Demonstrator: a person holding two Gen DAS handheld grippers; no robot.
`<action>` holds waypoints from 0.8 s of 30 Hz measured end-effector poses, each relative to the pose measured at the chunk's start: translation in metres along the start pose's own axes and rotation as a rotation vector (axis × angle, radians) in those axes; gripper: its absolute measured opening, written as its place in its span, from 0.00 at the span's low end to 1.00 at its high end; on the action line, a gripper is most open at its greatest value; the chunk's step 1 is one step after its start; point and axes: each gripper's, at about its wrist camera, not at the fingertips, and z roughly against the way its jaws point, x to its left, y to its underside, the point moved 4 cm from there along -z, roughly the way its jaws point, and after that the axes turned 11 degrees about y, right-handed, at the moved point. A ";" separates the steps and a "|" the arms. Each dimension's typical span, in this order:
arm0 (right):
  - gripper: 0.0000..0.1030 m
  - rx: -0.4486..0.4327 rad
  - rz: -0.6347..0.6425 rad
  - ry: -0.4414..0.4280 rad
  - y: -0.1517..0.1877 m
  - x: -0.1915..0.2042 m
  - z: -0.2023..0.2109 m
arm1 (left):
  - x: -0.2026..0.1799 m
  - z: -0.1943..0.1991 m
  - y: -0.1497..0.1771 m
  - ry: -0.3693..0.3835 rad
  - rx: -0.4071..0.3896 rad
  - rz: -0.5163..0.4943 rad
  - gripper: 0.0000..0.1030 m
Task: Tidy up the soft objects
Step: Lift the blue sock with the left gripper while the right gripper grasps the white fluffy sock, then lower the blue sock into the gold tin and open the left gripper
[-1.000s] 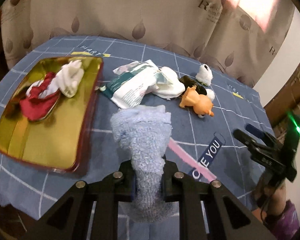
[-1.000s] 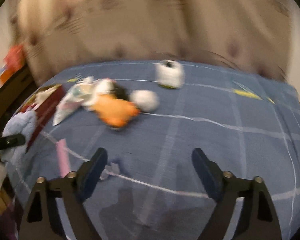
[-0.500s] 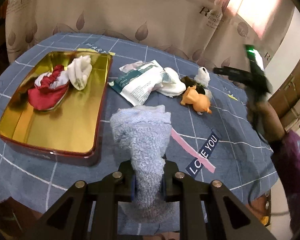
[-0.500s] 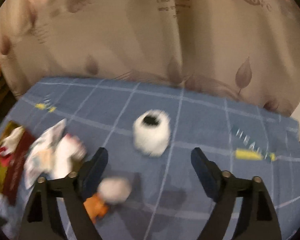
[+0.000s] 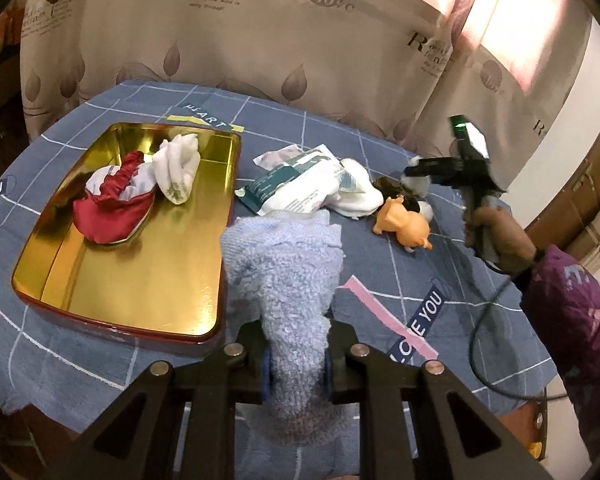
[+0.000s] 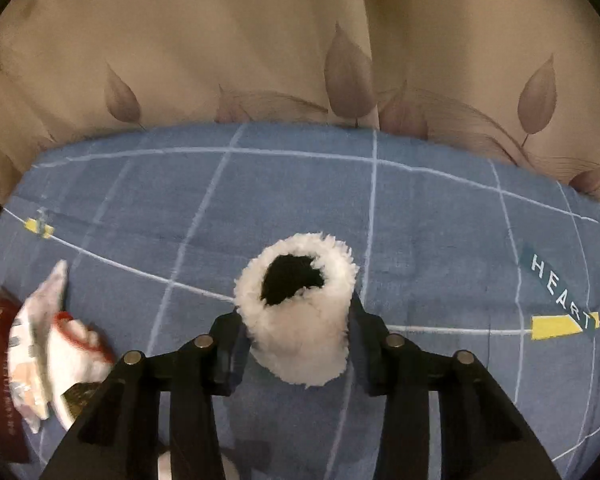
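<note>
Left gripper clamps a blue fuzzy sock, held above the tablecloth just right of the gold tin tray. Tray contents: red-and-white cloth and white sock, both at the far end. Right gripper brackets a white fluffy roll, fingers against its sides; can't tell if it's gripping.

Blue checked tablecloth bears gold tin, toys.

Pale blue towel, gold tray (maroon rim), blue white-gridded tablecloth.
</note>
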 end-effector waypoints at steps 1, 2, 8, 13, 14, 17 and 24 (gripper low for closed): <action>0.35 -0.024 -0.012 -0.016 0.003 -0.003 0.010 | 0.001 0.000 0.000 -0.003 0.002 0.003 0.18; 0.35 -0.048 -0.030 -0.050 0.008 -0.007 0.024 | 0.002 0.000 0.000 -0.005 0.002 0.009 0.18; 0.36 -0.178 -0.047 -0.181 0.086 -0.012 0.124 | 0.005 0.017 -0.005 -0.024 -0.041 0.019 0.18; 0.36 -0.195 -0.098 -0.208 0.171 -0.024 0.177 | 0.015 0.039 -0.011 -0.059 -0.071 0.023 0.18; 0.36 -0.194 -0.109 -0.211 0.179 -0.024 0.184 | 0.017 0.043 -0.012 -0.072 -0.077 0.017 0.18; 0.36 -0.199 -0.143 -0.226 0.201 -0.028 0.200 | 0.029 0.055 -0.017 -0.097 -0.087 0.020 0.18; 0.36 -0.220 -0.134 -0.240 0.220 -0.014 0.223 | 0.073 0.052 -0.036 -0.141 -0.068 0.057 0.18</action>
